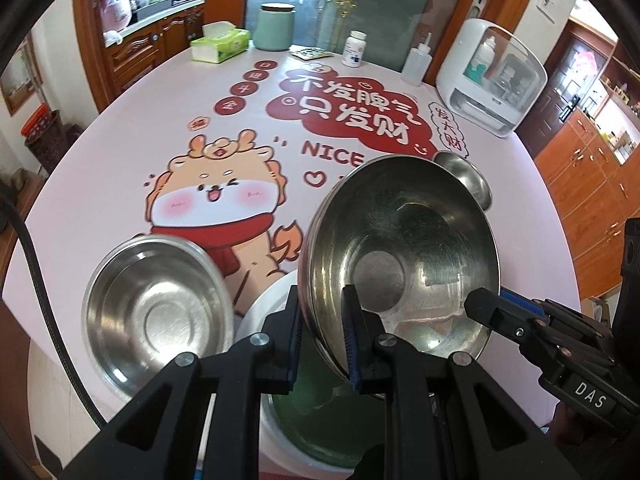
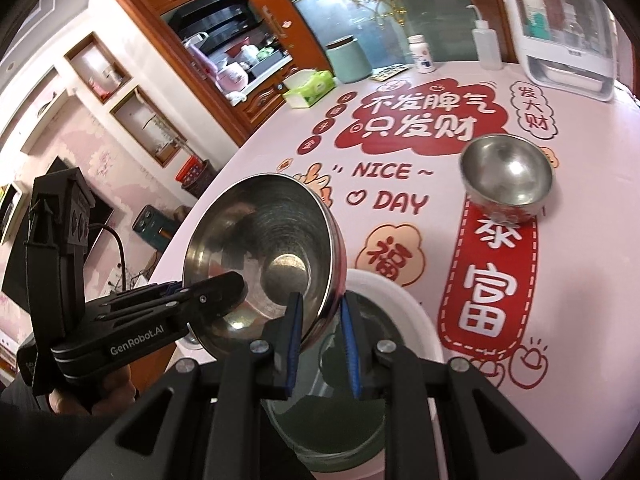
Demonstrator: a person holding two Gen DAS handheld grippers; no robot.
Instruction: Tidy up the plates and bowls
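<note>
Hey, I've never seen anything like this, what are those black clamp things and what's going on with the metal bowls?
There is no robot here. A person holds a hand-operated gripper in each hand, and a fisheye camera on each looks forward along its fingers, so each picture shows one gripper up close and the other from the side.

In the left wrist view, the left gripper pinches the near rim of a large steel bowl, held tilted above the table. In the right wrist view, the right gripper grips the same bowl's rim at another spot.

On the pink printed tablecloth sit a second steel bowl, a smaller steel bowl, and a white-rimmed green dish under the lifted bowl. Bottles, tissues and a white appliance stand at the far edge.
</note>
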